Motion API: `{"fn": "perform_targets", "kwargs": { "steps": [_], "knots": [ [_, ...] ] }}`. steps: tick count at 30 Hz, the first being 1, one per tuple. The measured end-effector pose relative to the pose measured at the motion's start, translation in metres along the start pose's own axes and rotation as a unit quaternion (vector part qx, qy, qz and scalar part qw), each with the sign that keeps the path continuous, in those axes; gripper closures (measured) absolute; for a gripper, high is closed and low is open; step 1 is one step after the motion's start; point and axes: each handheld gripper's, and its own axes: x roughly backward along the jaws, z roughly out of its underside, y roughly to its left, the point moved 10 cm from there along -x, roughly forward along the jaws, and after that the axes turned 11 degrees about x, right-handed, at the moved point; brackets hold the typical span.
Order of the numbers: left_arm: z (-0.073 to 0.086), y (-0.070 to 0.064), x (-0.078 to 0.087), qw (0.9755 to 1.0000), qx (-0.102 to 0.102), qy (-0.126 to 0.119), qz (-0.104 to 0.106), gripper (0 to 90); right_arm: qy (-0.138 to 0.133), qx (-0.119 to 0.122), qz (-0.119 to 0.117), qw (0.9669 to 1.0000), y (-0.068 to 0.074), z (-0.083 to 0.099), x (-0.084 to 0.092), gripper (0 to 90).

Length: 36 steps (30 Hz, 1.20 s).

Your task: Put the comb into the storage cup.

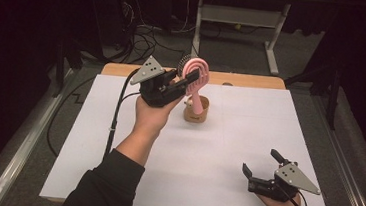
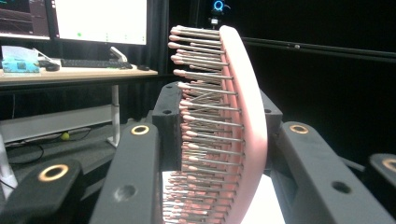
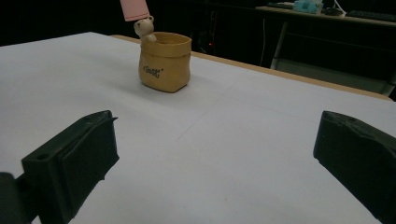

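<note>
Between left gripper (image 1: 189,78) pads sat pink hairbrush (image 1: 197,76), clamped at head; light, stiff plastic, bristles springy. Right gripper (image 1: 261,165) gaped wide, idle.

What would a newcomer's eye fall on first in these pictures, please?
Most likely the pink hairbrush, clamped by its head in the left tongs and raised near the table's far edge, handle pointing down at a small tan pot with a bear figure. Next, the right tongs, open and resting at the white table's near right corner.
</note>
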Motion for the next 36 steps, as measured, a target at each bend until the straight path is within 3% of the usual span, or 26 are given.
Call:
{"fn": "perform_targets", "kwargs": {
  "steps": [16,30,36],
  "knots": [
    [-0.01,0.01,-0.015,0.9999,0.004,-0.008,-0.008,63.6,-0.005,-0.001,-0.001,1.0,0.001,-0.001,0.001,0.2],
    [-0.015,0.019,-0.028,0.9995,0.02,-0.017,-0.017,63.6,-0.009,0.0,-0.003,1.0,0.001,-0.003,0.001,0.2],
    [-0.013,0.026,-0.034,0.9992,0.019,-0.018,-0.031,63.6,-0.012,0.004,-0.002,0.9999,0.002,-0.004,0.001,0.2]
  ]
}}
